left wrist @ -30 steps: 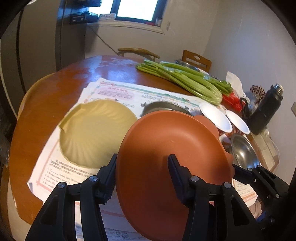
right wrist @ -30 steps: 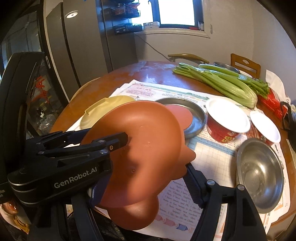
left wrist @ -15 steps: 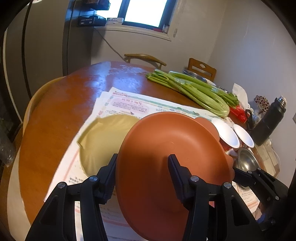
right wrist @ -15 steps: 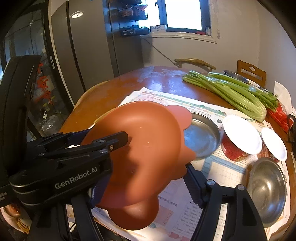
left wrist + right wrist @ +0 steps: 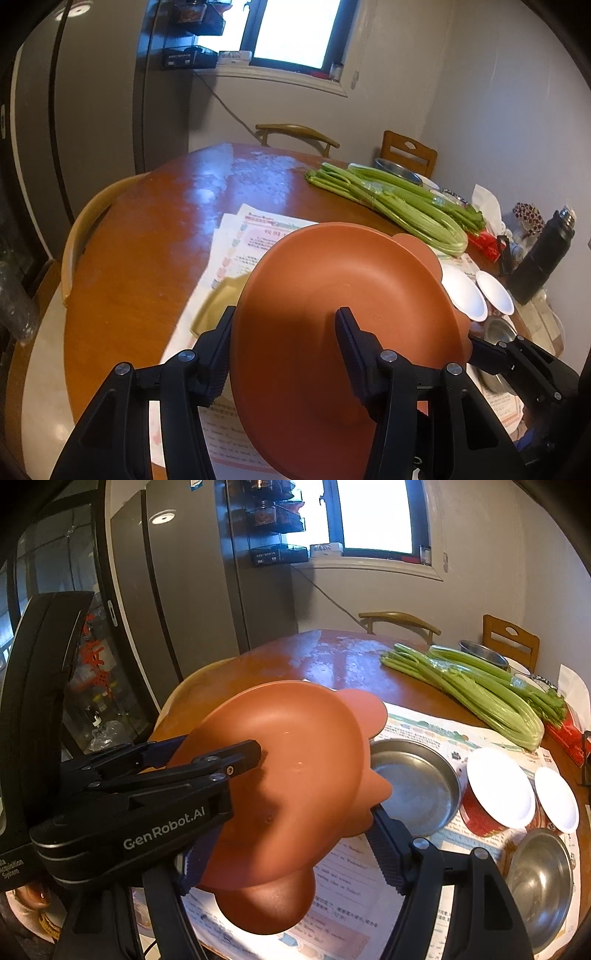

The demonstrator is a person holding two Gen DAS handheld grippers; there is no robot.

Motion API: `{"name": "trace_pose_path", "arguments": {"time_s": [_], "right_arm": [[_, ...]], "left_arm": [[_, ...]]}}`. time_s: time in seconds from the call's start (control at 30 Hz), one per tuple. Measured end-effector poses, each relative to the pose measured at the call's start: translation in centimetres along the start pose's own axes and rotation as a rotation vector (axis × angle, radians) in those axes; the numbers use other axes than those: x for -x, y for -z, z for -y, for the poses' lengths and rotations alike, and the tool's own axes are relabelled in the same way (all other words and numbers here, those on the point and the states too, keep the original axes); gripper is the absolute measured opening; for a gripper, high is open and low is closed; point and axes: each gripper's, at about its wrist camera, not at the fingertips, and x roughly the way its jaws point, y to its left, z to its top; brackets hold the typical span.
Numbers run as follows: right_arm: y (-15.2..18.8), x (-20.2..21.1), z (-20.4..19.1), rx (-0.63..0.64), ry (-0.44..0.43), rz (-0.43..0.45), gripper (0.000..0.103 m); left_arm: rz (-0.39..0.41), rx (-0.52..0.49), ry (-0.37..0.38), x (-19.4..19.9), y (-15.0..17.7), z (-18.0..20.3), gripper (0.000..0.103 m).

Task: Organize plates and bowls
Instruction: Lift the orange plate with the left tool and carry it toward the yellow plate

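While both grippers carry it clear of the worktop [image 5: 147, 258], the terracotta-orange plastic plate with rounded lobes on its rim [image 5: 343, 325] sits tilted on edge, its hollow face turned toward the left wrist camera; the left gripper [image 5: 284, 325] is clamped on the near rim, one finger behind the plate and one on its face, and the right gripper [image 5: 314, 797] is closed on the opposite rim, its right finger showing under a lobe and its left finger hidden behind the left gripper's body. Below and to the left of the held plate, the pale yellow shell-shaped plate [image 5: 218, 302] lies on the printed paper sheets [image 5: 251, 243], mostly hidden by the orange one; to the right, the shallow round steel dish [image 5: 413, 779] lies just beside the plate's far lobes. Judging by that layout, the yellow plate lies beneath the left gripper's side, so a stack there calls for levelling the plate and lowering it leftward; the steel dish is nearer the right gripper.
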Motion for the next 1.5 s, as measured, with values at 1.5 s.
{"name": "trace_pose_path", "arguments": {"time_s": [1.5], "right_arm": [[-0.5, -9.0, -1.4, -0.103, -0.009, -0.118, 0.075]], "left_arm": [[-0.135, -0.020, -0.091, -8.6, -1.9, -4.5, 0.054]]}}
